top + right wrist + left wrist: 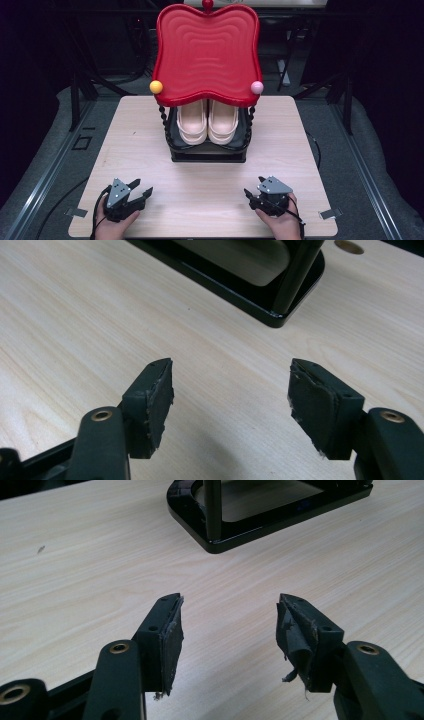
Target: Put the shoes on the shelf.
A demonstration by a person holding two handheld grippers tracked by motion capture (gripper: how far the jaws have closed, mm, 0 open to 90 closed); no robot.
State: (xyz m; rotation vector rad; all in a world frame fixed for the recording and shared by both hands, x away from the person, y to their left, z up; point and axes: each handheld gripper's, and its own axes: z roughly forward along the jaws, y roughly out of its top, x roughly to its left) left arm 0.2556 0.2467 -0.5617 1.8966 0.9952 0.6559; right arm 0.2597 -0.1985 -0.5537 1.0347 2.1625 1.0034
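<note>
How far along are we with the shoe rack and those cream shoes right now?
Looks like the start, or a pause. The two cream shoes sit side by side on the black lower shelf under the red top tray. Nothing is in hand: the left gripper and right gripper are both open and empty, low over the wooden table near its front edge. Any shoe handling is not yet begun.

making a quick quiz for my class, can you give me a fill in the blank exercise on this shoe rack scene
1. The top shelf of the rack is coloured ____.
2. On the lower shelf stands a pair of cream ____.
3. The left gripper and the right gripper both have their fingers ____, with nothing between them.
4. The ball on the shelf's front left corner is ____; the other ball is pink.

Missing words: red; shoes; open; yellow
</note>
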